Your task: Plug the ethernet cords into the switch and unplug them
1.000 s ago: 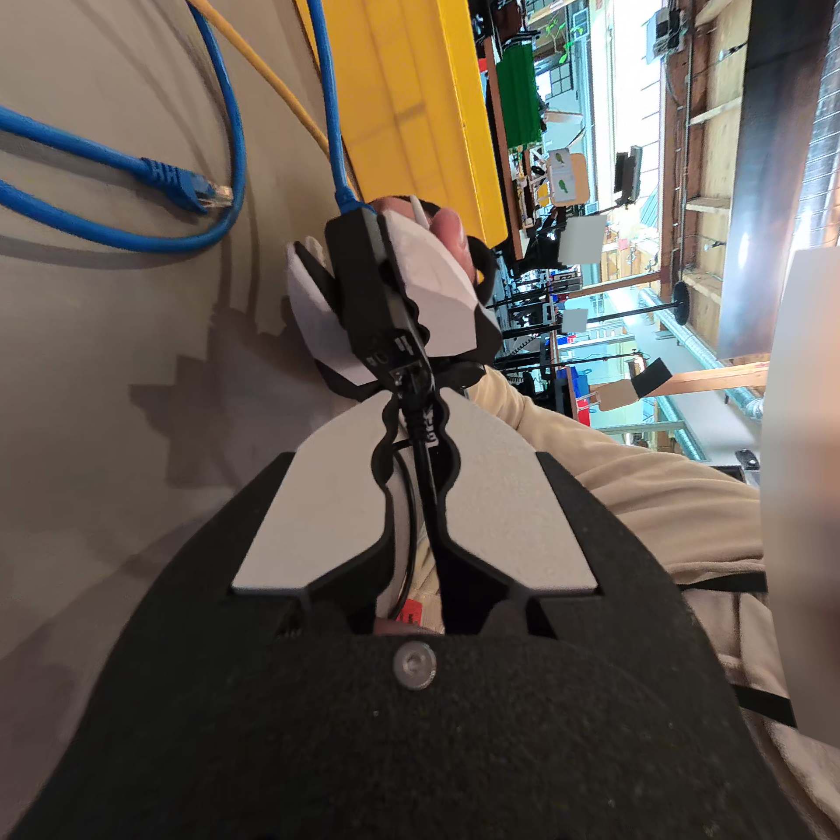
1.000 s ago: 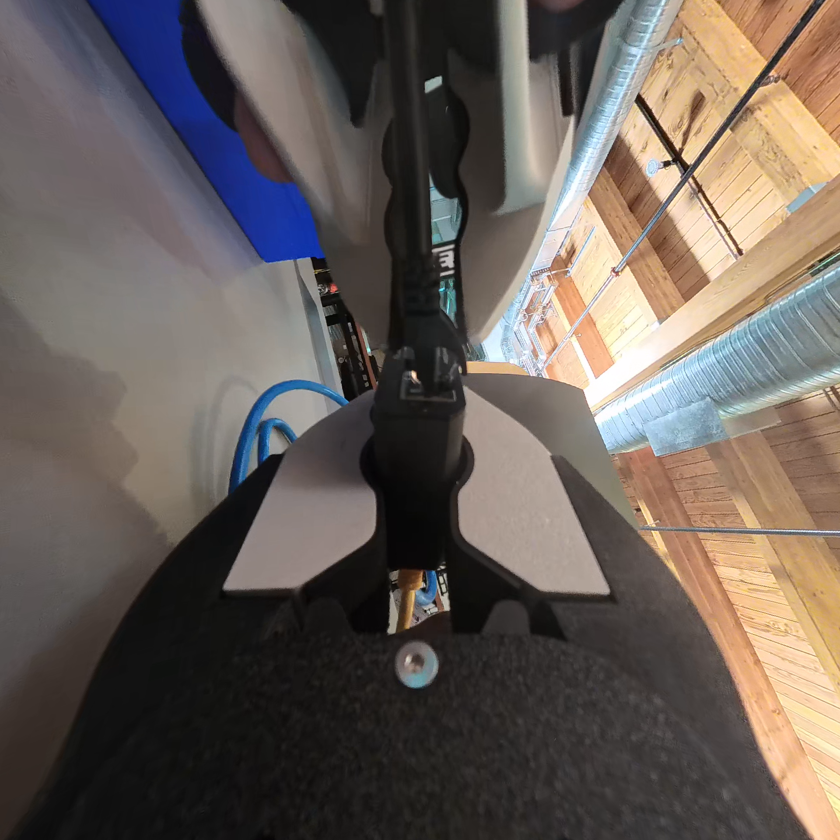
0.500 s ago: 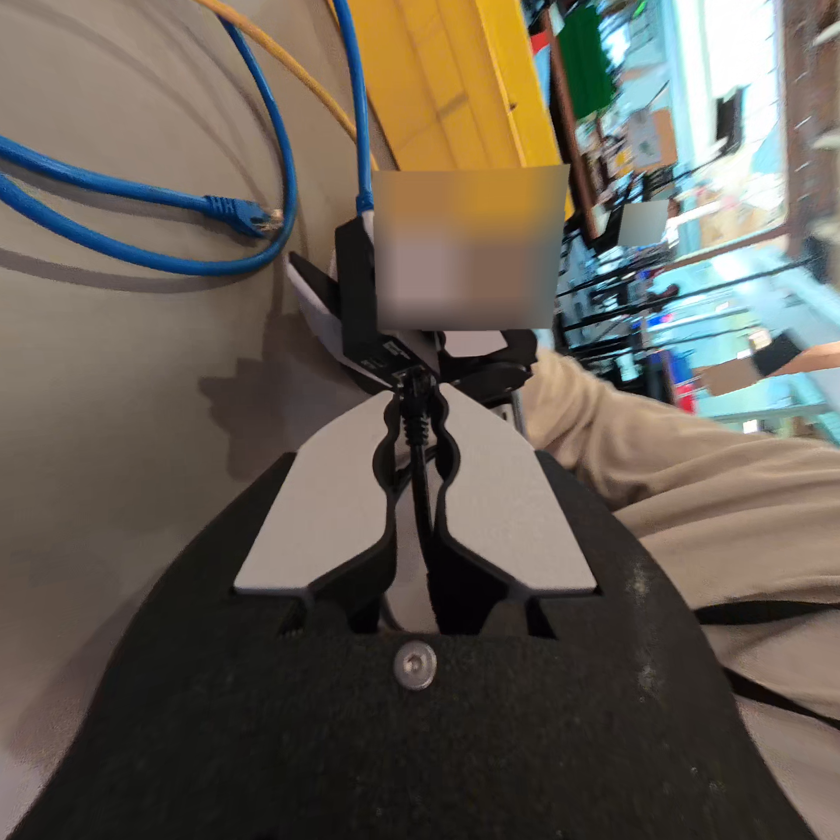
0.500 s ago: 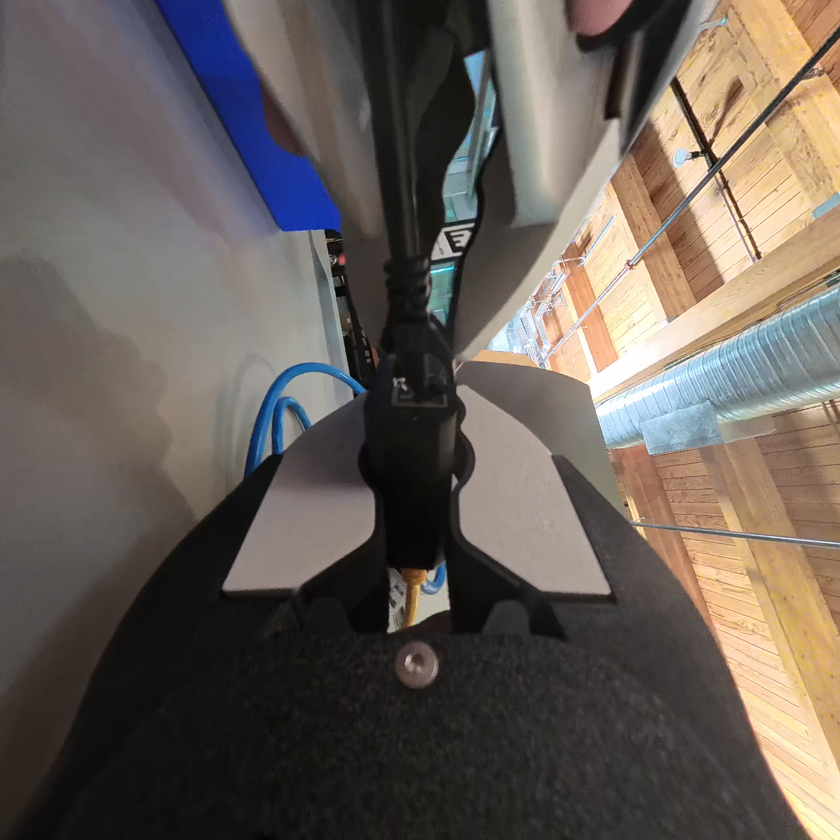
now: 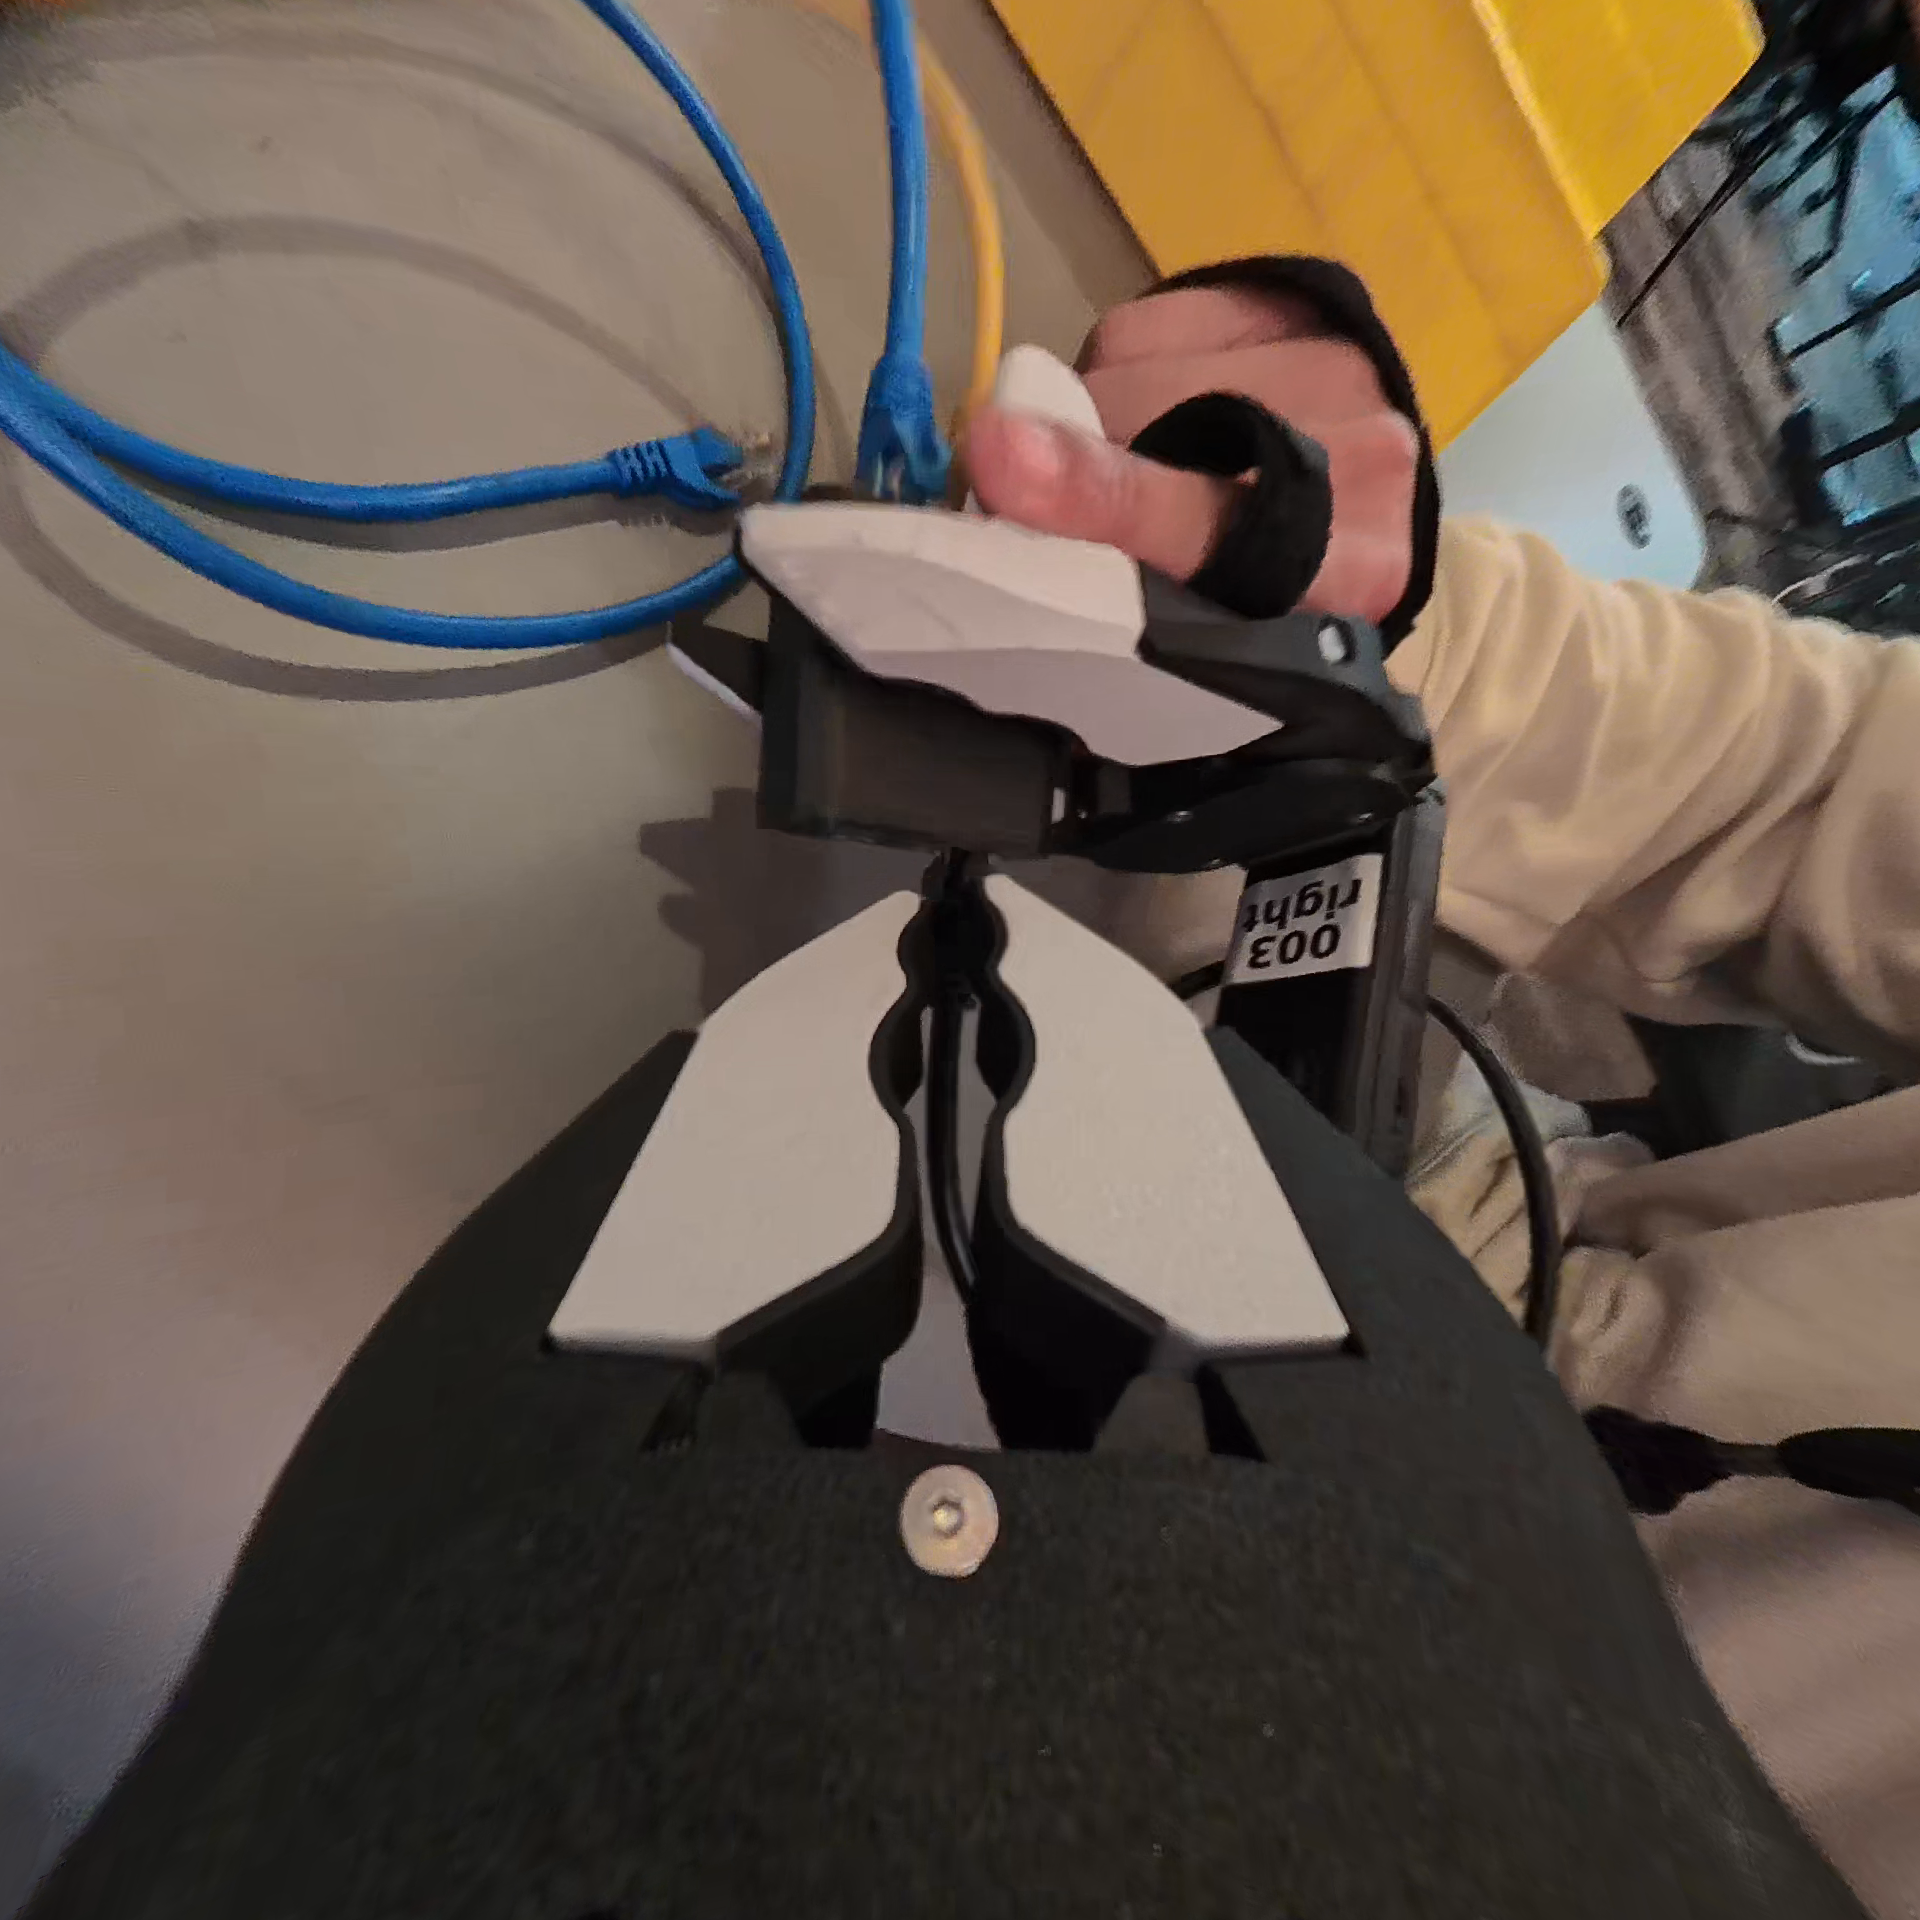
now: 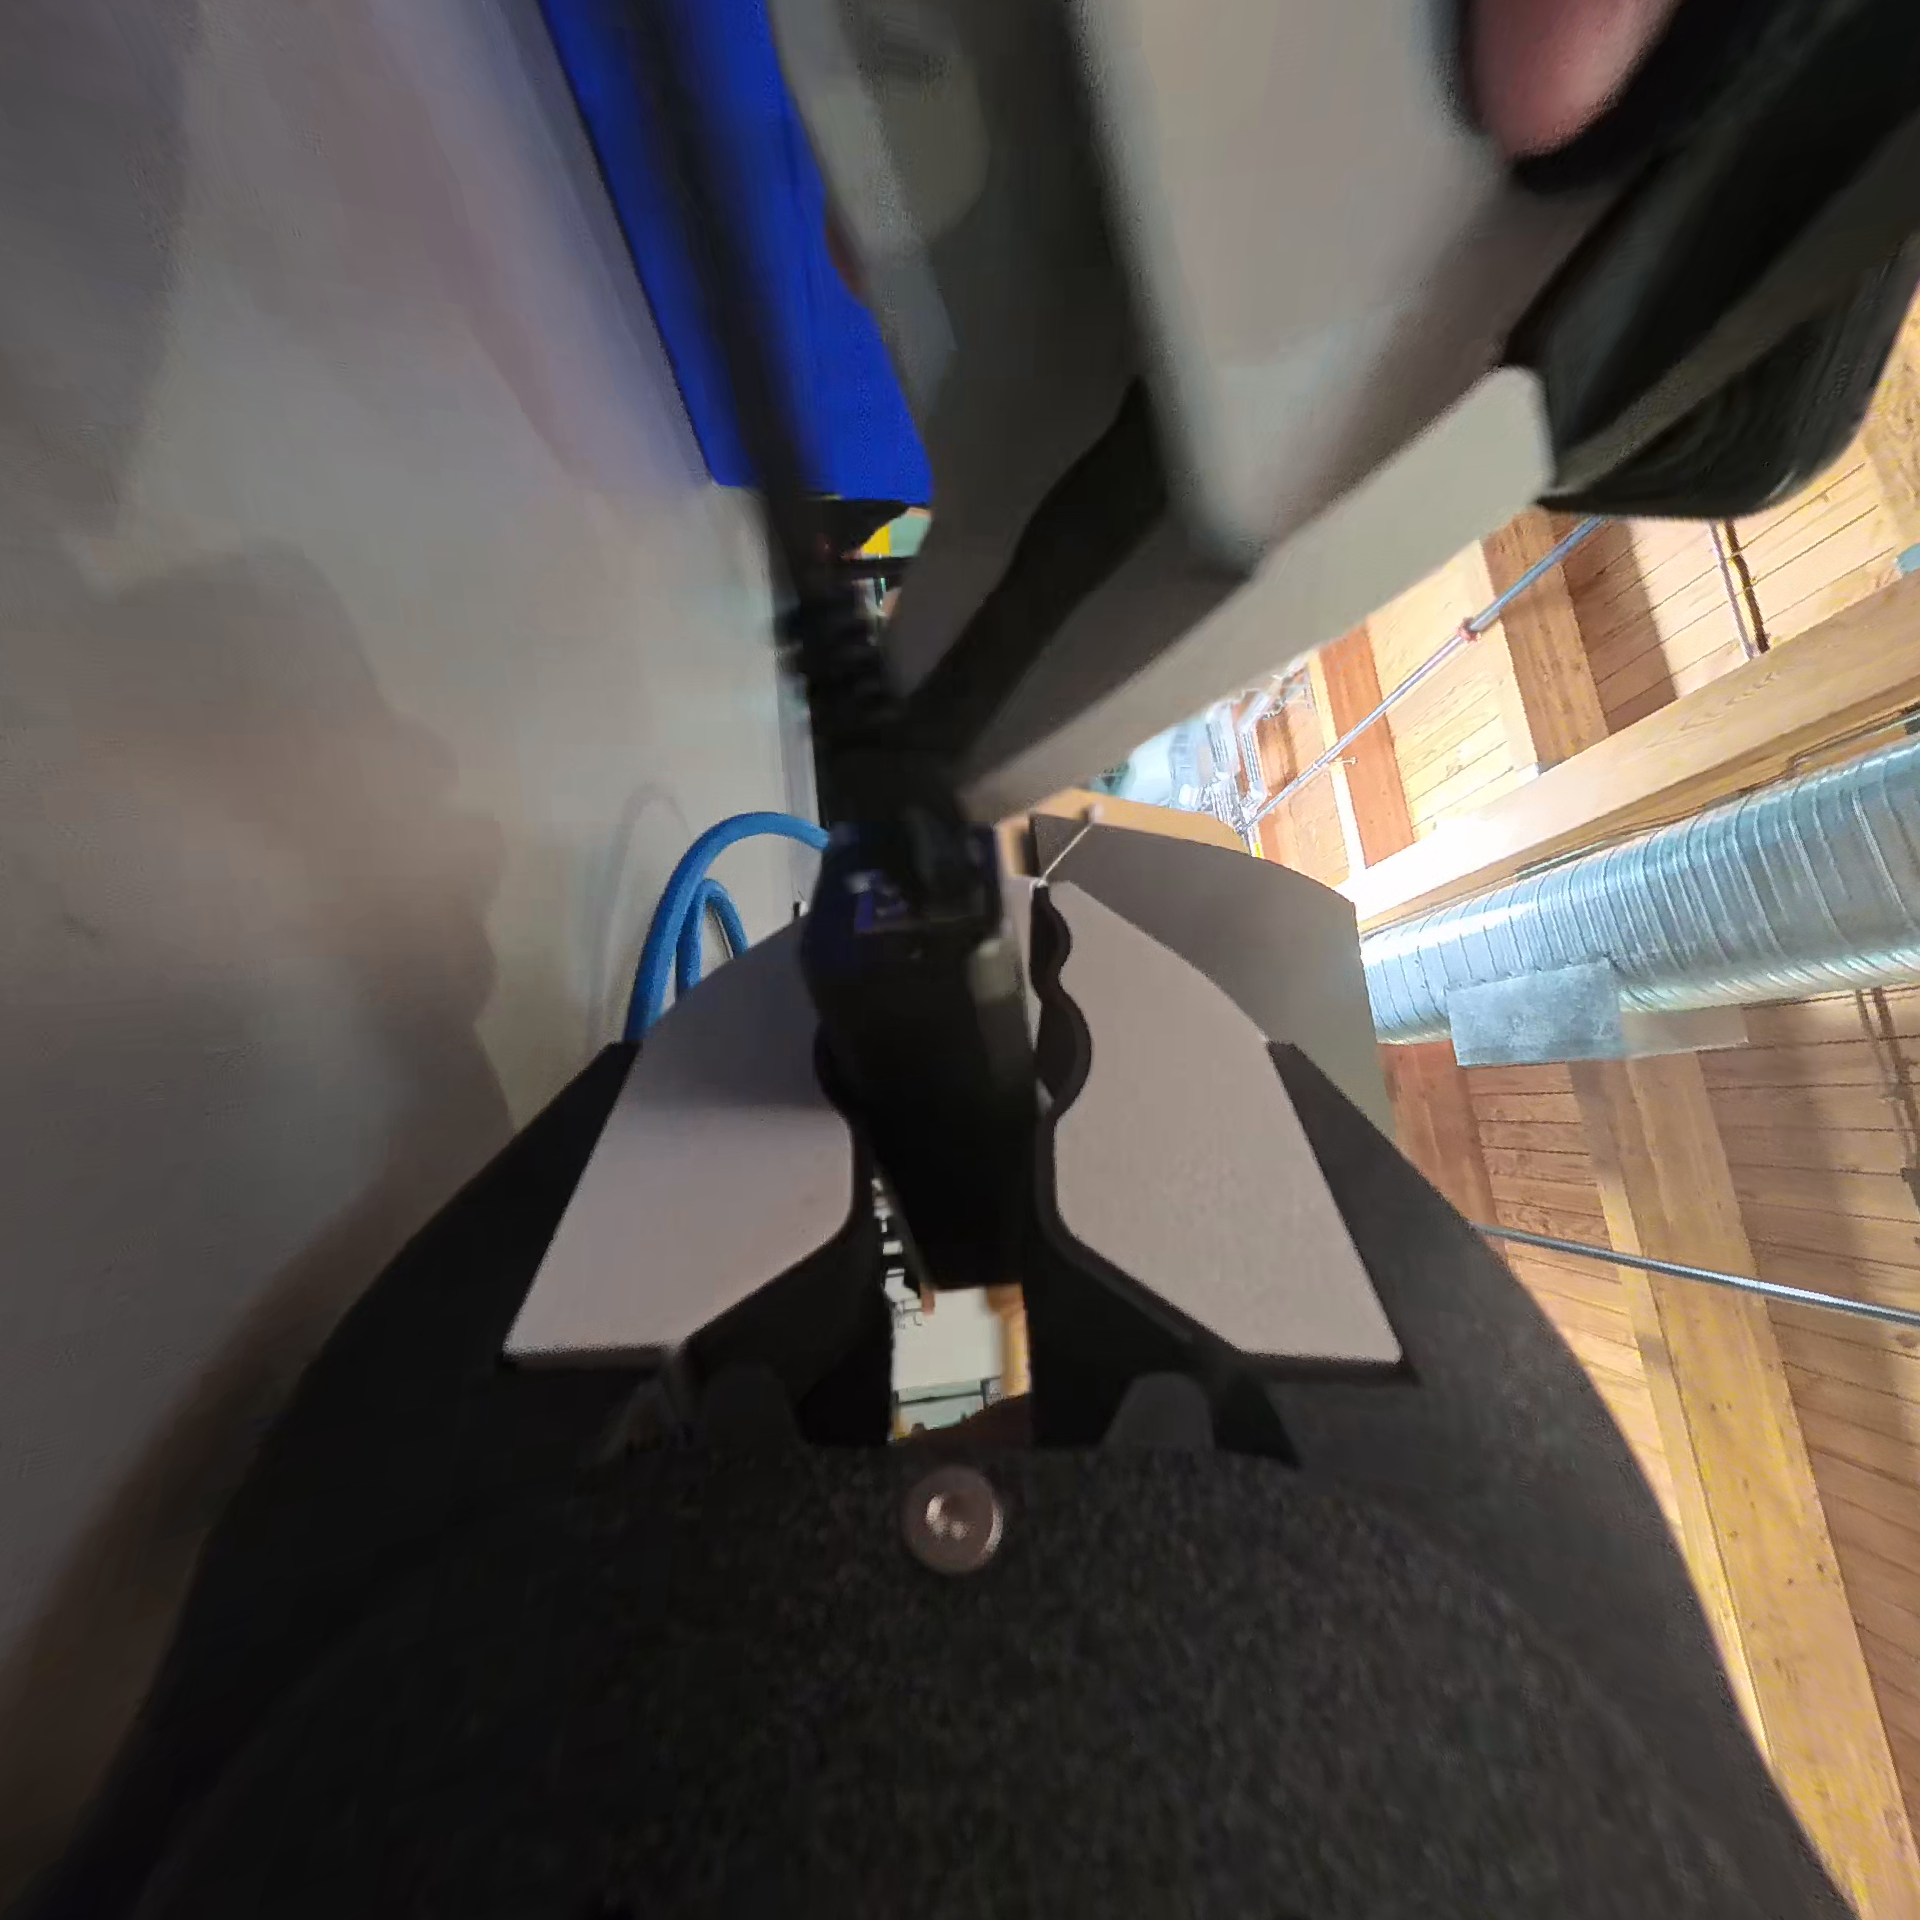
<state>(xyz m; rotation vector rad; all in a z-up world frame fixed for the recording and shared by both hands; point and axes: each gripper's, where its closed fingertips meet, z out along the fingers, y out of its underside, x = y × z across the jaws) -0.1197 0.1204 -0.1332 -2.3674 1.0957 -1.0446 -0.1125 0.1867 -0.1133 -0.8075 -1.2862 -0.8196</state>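
Left claw (image 5: 951, 935): clenched on the black cord (image 5: 948, 1174), gripping it at the strain relief just behind the plug; the slack runs back between the fingers.
Cord axis: straight ahead along the left claw's fingers, ending at the switch's near face.
Right claw (image 6: 940, 935): grasping the switch (image 6: 930, 1081), a small black box held edge-on between its fingers.
Switch from the left claw: directly in front, touching the cord's plug end, held above the bench (image 5: 312, 935).
Switch axis: long side lies crosswise to the black cord.
Far side of switch: a blue cord (image 5: 902, 405) and a yellow cord (image 5: 982, 249) enter there.
Loose plug: another blue cord's plug (image 5: 686, 473) lies free on the bench, near the switch.
Nearer hand: the left claw is nearest the black plug; seating or pulling it likely means moving along that axis, against the right claw's hold.
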